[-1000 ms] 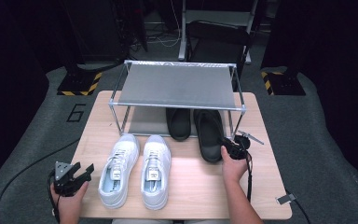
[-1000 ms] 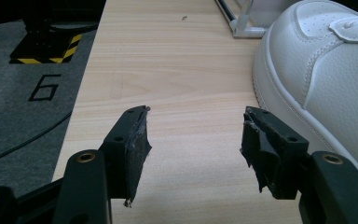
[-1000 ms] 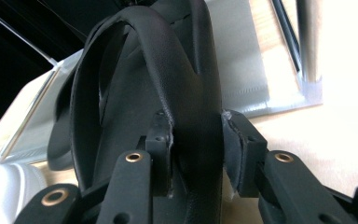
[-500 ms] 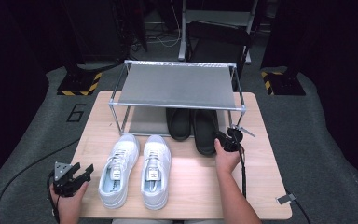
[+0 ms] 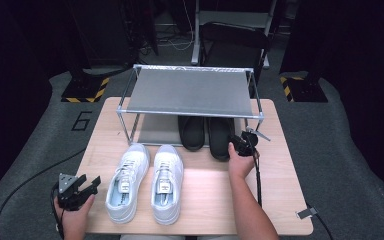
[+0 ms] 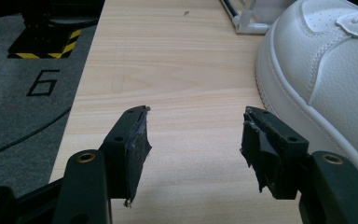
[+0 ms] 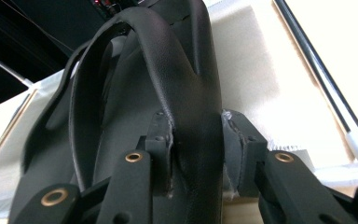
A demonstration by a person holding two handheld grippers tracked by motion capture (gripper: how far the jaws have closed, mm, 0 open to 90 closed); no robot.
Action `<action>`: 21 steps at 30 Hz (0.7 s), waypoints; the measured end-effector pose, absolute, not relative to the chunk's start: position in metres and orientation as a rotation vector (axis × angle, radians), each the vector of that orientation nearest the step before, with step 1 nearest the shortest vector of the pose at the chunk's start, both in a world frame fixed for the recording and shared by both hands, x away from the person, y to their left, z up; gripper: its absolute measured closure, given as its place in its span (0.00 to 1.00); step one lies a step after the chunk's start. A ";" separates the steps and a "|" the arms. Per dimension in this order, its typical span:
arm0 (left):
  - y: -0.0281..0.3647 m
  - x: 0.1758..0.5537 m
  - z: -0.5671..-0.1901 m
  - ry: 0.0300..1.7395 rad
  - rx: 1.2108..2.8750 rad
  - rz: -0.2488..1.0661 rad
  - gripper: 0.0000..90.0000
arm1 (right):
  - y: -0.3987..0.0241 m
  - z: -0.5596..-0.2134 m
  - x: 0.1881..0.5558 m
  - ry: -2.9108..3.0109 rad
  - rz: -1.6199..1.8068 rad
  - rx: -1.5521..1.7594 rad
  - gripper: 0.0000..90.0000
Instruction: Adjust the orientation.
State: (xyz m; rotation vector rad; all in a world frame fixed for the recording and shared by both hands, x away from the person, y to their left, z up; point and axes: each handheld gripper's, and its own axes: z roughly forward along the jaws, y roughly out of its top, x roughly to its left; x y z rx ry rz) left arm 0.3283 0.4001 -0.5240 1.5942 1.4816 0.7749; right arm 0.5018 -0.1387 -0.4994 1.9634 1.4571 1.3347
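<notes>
Dark room around a light wooden table (image 5: pixel 280 200), grey floor mat with a "6" (image 5: pixel 82 121) printed at 9 o'clock of the table. At 12 o'clock on the table we have a metal shoe rack (image 5: pixel 192 92) with a grey mesh shelf on top.

Under the rack, toward its 3 o'clock side, sit two black slippers side by side: left black slipper (image 5: pixel 191 132) and right black slipper (image 5: pixel 220 140), heels poking out toward us. In front of the rack, roughly table centre to 7 o'clock, a pair of white sneakers (image 5: pixel 145 182) stands toes toward the rack, the two shoes just beside each other.

Right gripper (image 5: pixel 241 144) sits at 3 o'clock of the right black slipper's heel end, touching it. In the right gripper view we see its jaws clamped on the slipper's side wall (image 7: pixel 191 116), one pad inside the shoe, one outside, both pressing on the material. Slipper rests on the pale rack base.

Left gripper (image 5: pixel 77 187) is at 8 o'clock of the table, near the edge, just at 9 o'clock of the left sneaker. In the left gripper view its jaws stand apart with bare wood between them (image 6: pixel 193 140); the sneaker toe (image 6: pixel 321 70) lies close beside the right-hand jaw; we can't tell if they touch.
</notes>
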 end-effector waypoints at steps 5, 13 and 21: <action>0.399 0.329 -0.525 1.477 1.579 0.788 0.45 | -0.137 -0.501 0.506 1.432 1.336 1.957 0.72; 0.400 0.327 -0.524 1.486 1.596 0.767 0.45 | -0.135 -0.500 0.514 1.410 1.322 1.934 0.72; 0.399 0.327 -0.525 1.477 1.602 0.770 0.45 | -0.135 -0.506 0.522 1.403 1.270 1.940 0.72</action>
